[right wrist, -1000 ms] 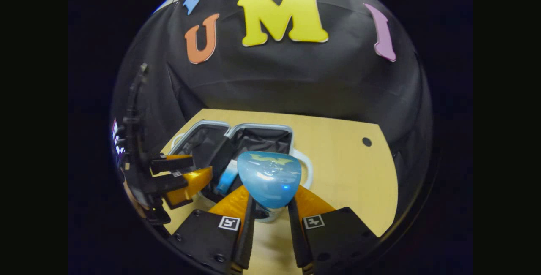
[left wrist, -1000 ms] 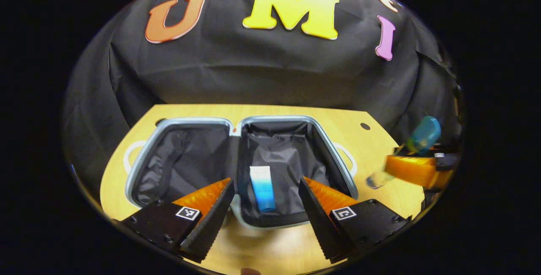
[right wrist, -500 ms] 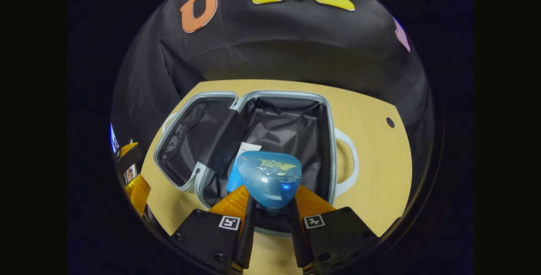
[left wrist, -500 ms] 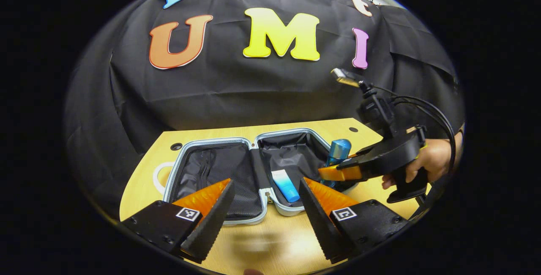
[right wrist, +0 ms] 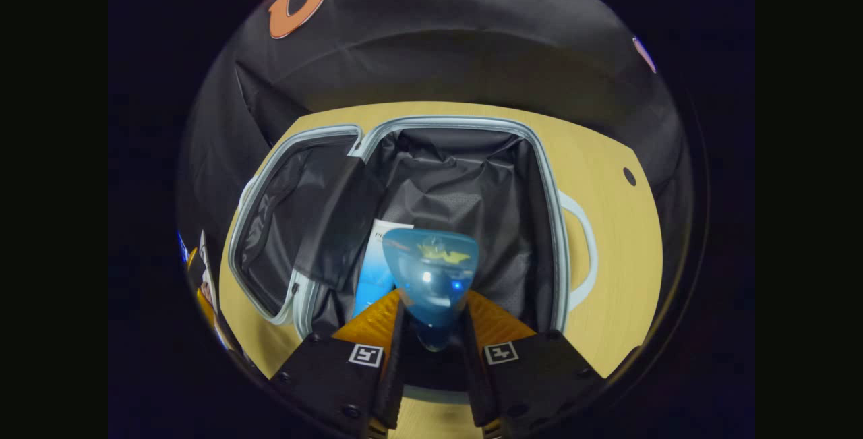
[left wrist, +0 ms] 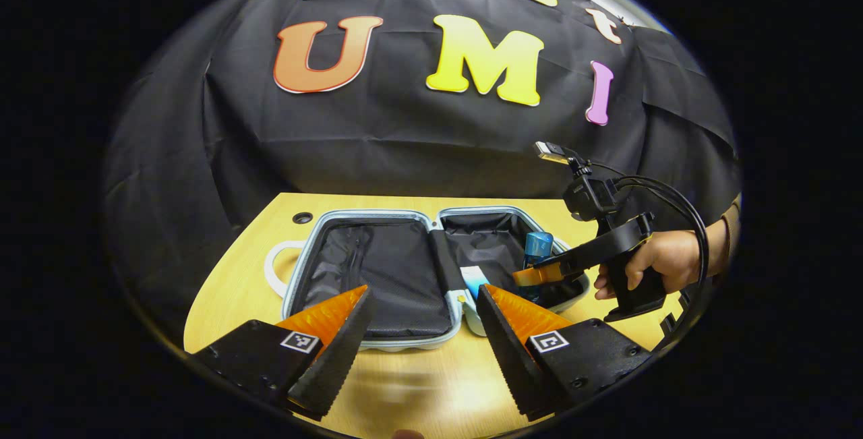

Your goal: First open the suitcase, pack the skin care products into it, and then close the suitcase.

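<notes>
Bottle point(right wrist: 431, 277) in right tool point(right wrist: 431, 358) over suitcase point(right wrist: 472, 176)

A staged recording booth; black cloth wall point(left wrist: 404, 135) behind a bare wooden table point(left wrist: 222, 277)

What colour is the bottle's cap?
Blue cap, clearest in the right gripper view.
</notes>
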A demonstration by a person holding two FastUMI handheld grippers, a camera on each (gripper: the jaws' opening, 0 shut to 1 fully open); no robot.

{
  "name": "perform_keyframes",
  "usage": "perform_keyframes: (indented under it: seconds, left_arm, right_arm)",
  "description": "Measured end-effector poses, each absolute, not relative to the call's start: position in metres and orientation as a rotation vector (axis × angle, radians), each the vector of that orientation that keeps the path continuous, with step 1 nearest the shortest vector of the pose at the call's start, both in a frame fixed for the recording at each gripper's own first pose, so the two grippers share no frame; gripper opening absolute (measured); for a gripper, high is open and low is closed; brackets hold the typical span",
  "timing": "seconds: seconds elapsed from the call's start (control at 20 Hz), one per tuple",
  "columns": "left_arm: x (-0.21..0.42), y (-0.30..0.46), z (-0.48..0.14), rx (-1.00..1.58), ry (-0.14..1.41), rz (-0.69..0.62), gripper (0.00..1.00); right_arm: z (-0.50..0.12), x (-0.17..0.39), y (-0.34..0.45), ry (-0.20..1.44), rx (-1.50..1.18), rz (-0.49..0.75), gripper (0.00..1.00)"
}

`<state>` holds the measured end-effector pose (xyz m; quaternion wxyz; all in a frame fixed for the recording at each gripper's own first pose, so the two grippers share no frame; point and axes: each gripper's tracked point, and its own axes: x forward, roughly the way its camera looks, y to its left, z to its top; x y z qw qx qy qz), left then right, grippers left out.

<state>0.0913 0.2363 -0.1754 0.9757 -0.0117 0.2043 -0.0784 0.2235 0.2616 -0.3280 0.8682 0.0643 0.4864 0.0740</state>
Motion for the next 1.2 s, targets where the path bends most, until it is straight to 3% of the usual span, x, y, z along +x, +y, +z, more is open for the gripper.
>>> perform_keyframes:
  seconds: [0.55, 0.85, 1.0, 1.15, 1.2]
  left_arm:
    - [0.097, 0.318, -0.183, -0.12, 0.405, -0.029, 0.98]
    - [0.112, 0.351, -0.156, -0.06, 0.292, -0.003, 0.97]
    - [0.136, 0.374, -0.139, -0.071, 0.232, 0.012, 0.97]
    - [0.153, 0.398, -0.139, -0.149, 0.193, 0.023, 0.97]
    - [0.157, 0.405, -0.143, -0.18, 0.192, 0.034, 0.97]
  right_arm:
    - [-0.367, 0.225, 0.26, 1.168, 0.145, 0.037, 0.37]
    - [-0.366, 0.226, 0.262, 1.156, 0.113, 0.002, 0.37]
    - [-0.363, 0.219, 0.257, 1.155, 0.111, -0.038, 0.51]
    - [-0.347, 0.22, 0.253, 1.099, 0.129, -0.045, 0.8]
    - [-0.339, 0.22, 0.252, 1.074, 0.13, -0.046, 0.8]
